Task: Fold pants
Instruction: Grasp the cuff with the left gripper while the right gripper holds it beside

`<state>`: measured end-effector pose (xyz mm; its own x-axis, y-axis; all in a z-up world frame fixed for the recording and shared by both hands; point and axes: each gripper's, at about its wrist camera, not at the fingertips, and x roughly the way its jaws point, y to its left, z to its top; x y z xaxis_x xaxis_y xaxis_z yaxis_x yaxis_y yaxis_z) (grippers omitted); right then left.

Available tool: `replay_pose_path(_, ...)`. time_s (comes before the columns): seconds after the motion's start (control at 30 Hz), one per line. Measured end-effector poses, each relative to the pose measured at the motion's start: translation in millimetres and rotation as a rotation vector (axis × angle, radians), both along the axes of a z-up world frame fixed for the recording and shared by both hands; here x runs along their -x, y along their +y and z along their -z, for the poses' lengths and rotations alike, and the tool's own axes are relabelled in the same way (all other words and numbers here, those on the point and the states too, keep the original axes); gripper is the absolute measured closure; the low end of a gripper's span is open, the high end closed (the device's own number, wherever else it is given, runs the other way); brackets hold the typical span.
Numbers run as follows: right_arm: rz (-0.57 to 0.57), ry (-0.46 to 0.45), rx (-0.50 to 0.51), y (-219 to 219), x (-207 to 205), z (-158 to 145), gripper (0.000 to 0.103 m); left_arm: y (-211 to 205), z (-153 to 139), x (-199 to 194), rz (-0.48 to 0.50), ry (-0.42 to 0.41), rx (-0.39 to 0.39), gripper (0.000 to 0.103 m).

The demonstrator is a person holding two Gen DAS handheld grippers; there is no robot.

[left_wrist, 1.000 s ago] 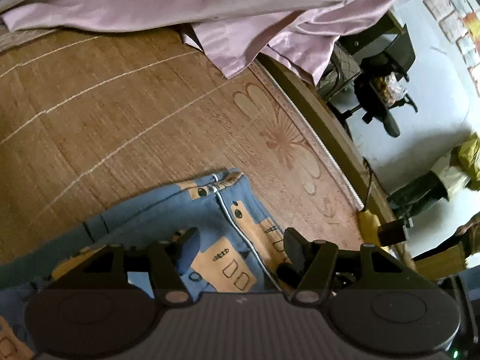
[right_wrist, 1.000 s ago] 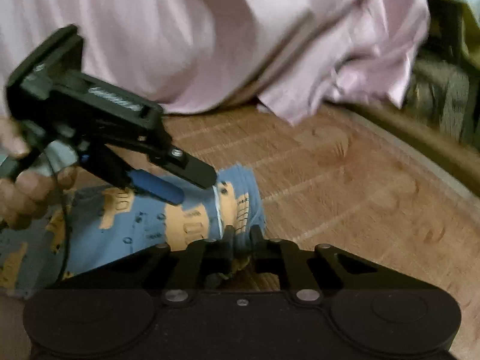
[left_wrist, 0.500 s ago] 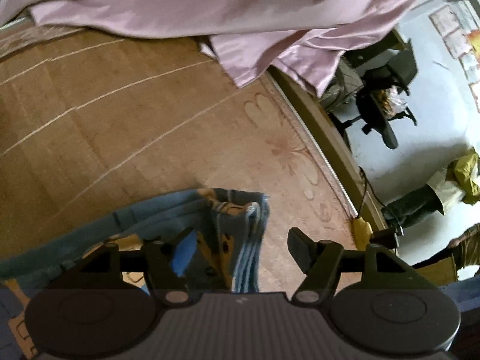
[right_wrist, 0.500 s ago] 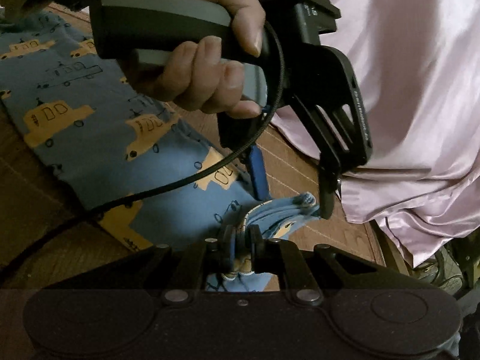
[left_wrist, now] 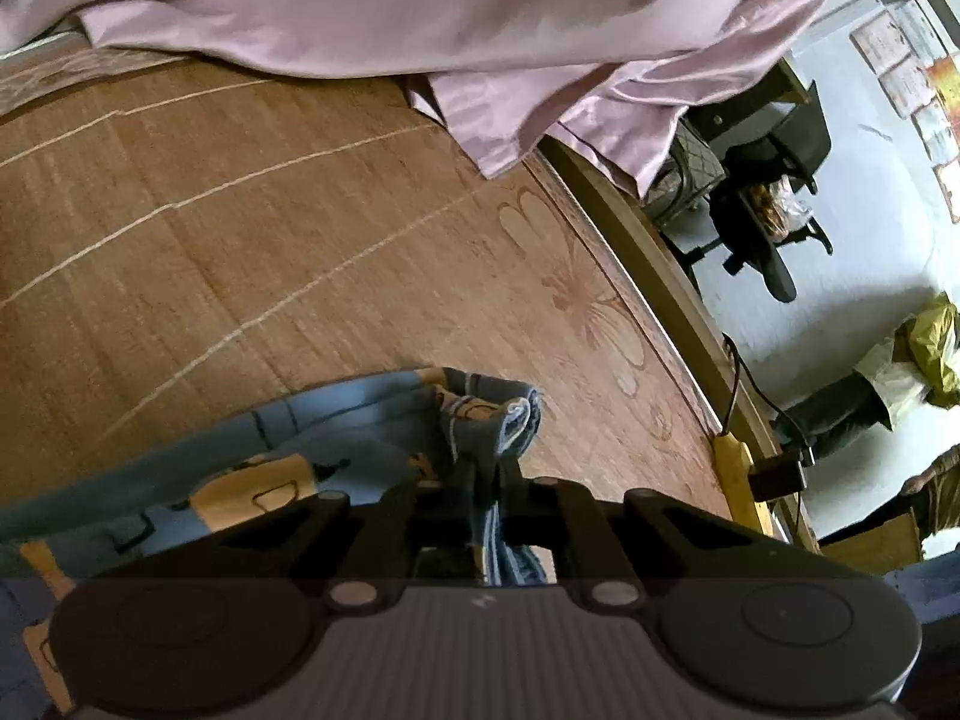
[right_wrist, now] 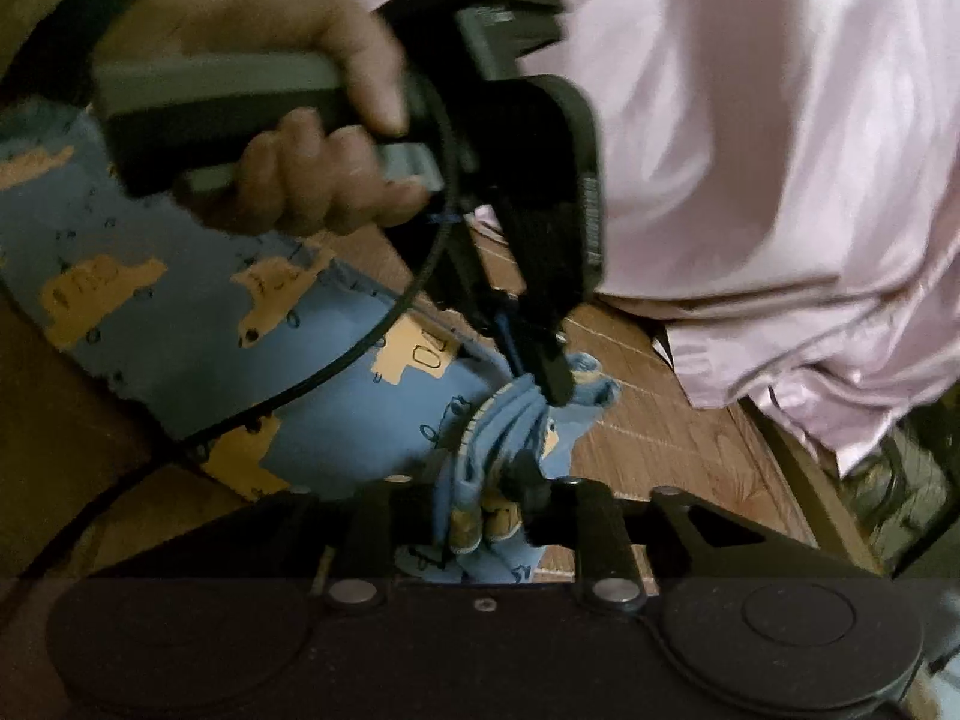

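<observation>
Two claws (left_wrist: 486, 480) (right_wrist: 498, 480), one pants (right_wrist: 198, 324), one pink sheet (left_wrist: 420, 6), one mat (left_wrist: 210, 228).

The pants (right_wrist: 198, 324), blue with orange car prints, lie spread over the woven mat, one end bunched into folds and lifted off it, pinched at two spots just beside each other, the rest trailing flat behind.

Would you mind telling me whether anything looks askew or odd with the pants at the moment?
The pants are bunched into a wad at one end, where both grippers pinch them, rather than lying flat. Nothing looks torn or spilled.
</observation>
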<state>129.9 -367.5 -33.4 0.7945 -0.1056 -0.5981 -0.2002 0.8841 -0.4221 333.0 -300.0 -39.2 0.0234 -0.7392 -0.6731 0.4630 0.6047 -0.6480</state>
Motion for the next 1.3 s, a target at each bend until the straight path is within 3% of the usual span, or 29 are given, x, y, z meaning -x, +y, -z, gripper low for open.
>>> replay_pose_path(0.1, 0.045, 0.004, -0.043, -5, 0, -2, 0.057, 5, 3, 0, -0.009, -0.006, -0.007, 0.096)
replay_pose_path(0.17, 0.055, 0.029, -0.067, -9, -4, 1, 0.055, 7, 6, 0, -0.017, 0.008, -0.006, 0.097)
replay_pose_path(0.23, 0.067, 0.047, -0.096, -12, -9, 3, 0.057, 10, 9, -2, -0.03, 0.035, 0.0, 0.097)
replay_pose_path(0.27, 0.067, 0.053, -0.11, -13, -11, 3, 0.062, 11, 10, -3, -0.036, 0.046, 0.005, 0.097)
replay_pose_path(0.3, 0.07, 0.062, -0.126, -15, -14, 4, 0.075, 12, 10, -3, -0.039, 0.054, 0.011, 0.097)
replay_pose_path(0.4, 0.073, 0.058, -0.144, -16, -15, 1, 0.088, 15, 6, -3, -0.047, 0.052, 0.018, 0.098)
replay_pose_path(0.53, 0.073, 0.022, -0.153, -11, -9, -13, 0.089, 24, -6, 1, -0.078, 0.043, 0.003, 0.098)
replay_pose_path(0.67, 0.071, -0.022, -0.208, 5, 0, -37, 0.089, 49, -30, 11, -0.098, 0.026, 0.049, 0.098)
replay_pose_path(0.9, -0.057, -0.025, -0.225, 51, 10, -54, 0.089, 111, -62, 29, -0.171, -0.017, 0.05, 0.098)
replay_pose_path(1.1, -0.155, 0.049, -0.25, 84, 7, -43, 0.089, 165, -46, 37, -0.271, 0.016, 0.015, 0.098)
replay_pose_path(1.3, -0.2, 0.123, -0.262, 102, 3, -25, 0.089, 190, -16, 39, -0.322, 0.062, -0.014, 0.098)
